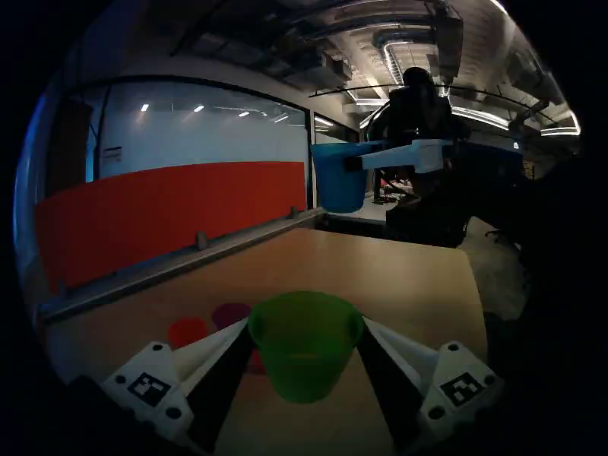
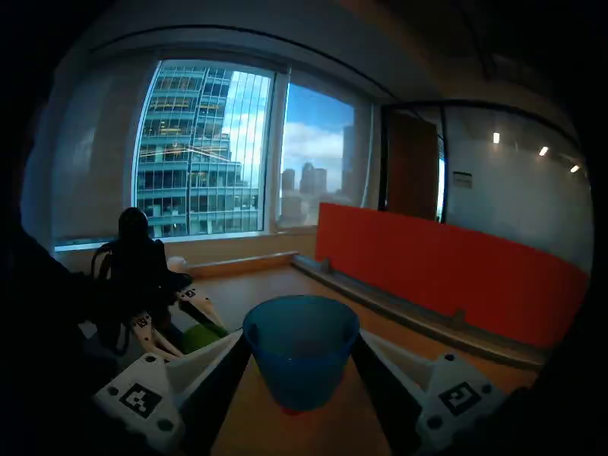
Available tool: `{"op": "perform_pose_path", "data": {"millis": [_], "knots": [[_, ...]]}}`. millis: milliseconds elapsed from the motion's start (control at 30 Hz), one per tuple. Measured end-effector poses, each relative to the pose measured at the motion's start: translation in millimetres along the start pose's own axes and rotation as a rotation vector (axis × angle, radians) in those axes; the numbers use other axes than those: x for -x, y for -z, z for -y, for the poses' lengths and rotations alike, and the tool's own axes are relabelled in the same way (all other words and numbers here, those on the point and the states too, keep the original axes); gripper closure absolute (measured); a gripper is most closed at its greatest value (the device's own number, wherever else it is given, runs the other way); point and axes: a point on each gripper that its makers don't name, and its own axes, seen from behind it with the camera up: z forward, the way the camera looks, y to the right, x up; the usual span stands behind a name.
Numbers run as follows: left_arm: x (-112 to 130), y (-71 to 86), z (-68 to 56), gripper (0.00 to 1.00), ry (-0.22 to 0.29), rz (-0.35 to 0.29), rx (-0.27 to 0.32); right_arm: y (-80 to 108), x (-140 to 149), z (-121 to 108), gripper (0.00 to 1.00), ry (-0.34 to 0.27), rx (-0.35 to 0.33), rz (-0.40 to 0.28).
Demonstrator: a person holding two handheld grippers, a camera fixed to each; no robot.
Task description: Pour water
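green cup [image 1: 305, 349], blue cup [image 2: 301, 349], orange partition [image 1: 167, 213]

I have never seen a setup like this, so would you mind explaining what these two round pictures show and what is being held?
There is no robot here. A person holds a two-finger tool in each hand, and each tool carries a wide-angle camera looking forward along its own fingers. The left gripper view comes from the left tool, which is clamped on a green cup. The right gripper view comes from the right tool, which is clamped on a blue cup. That blue cup also appears farther off in the left gripper view, raised above the wooden table. On the table behind the green cup stand what look like a red cup and a purple cup. I cannot tell whether either held cup contains water.
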Motion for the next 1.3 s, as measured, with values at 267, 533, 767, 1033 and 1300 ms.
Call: {"op": "perform_pose_path", "data": {"millis": [267,533,767,1033,1300], "knots": [[18,-3.2,-2.7,0.13,-0.01,0.056,0.012,0.1,30,0,0.09,0.003,-0.01,0.063],[34,-8.6,-5.0,0.13,-0.017,0.109,0.028,1.1,52,1,0.1,0.007,-0.026,0.111],[50,-13.6,-5.3,0.12,-0.019,0.16,0.04,1.0,76,0,0.09,0.005,-0.035,0.158],[70,-17.2,-5.1,0.12,-0.023,0.218,0.056,-1.5,105,1,0.09,-0.006,-0.048,0.212],[88,-20.9,-4.0,0.12,-0.025,0.274,0.069,-5.1,131,7,0.09,-0.005,-0.07,0.26]]}}
